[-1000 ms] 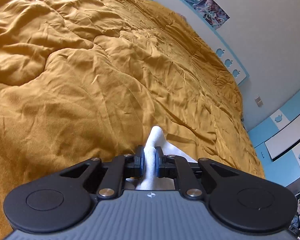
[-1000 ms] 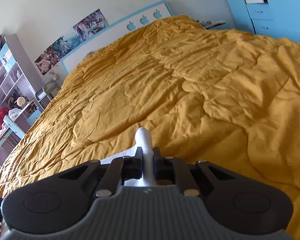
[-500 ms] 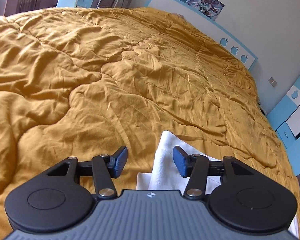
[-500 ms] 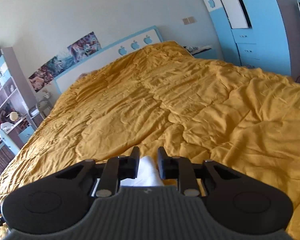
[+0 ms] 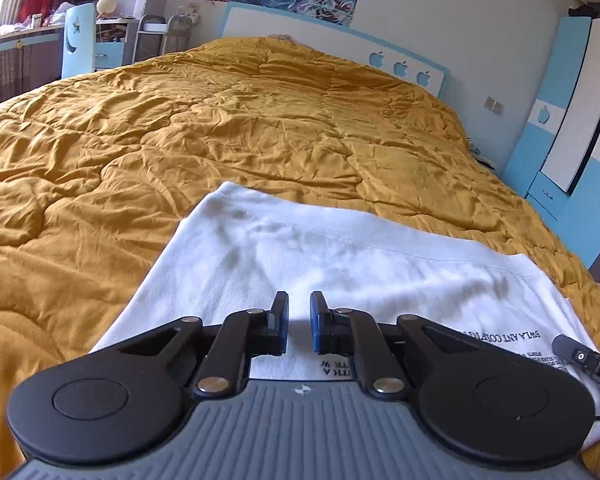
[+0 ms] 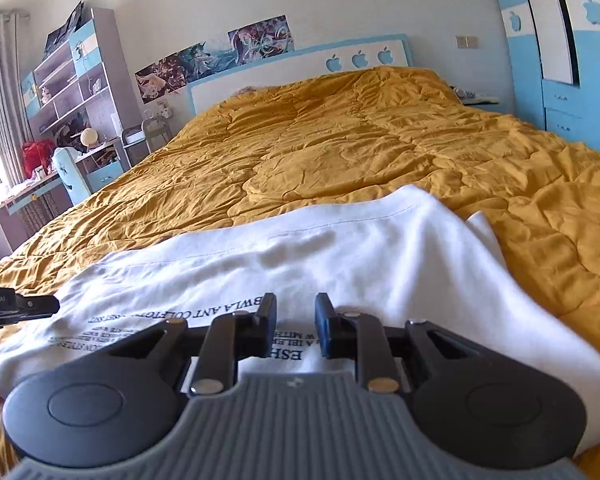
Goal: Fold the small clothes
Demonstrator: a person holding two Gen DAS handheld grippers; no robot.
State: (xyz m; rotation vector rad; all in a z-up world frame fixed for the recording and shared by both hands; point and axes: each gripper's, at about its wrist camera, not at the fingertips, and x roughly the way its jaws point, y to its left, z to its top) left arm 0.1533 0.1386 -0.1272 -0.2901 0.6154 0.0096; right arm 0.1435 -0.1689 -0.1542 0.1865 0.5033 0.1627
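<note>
A white T-shirt (image 5: 320,256) with dark printed lettering lies spread flat on the mustard-yellow quilt (image 5: 220,128), its hem toward the headboard. It also shows in the right wrist view (image 6: 300,256), with one edge folded under at its right side. My left gripper (image 5: 299,326) hovers over the shirt's near left part, jaws slightly apart and empty. My right gripper (image 6: 296,326) hovers over the lettering, jaws apart and empty. The tip of the right gripper shows at the left wrist view's right edge (image 5: 580,358).
The quilt (image 6: 340,152) covers a wide bed with a white and blue headboard (image 5: 340,44). A desk, chair and shelves (image 6: 68,120) stand to the left. A blue wardrobe (image 5: 564,120) stands to the right.
Both grippers let go of the white shirt and opened. They pulled back and rose, so the shirt now lies spread flat in front of them.
</note>
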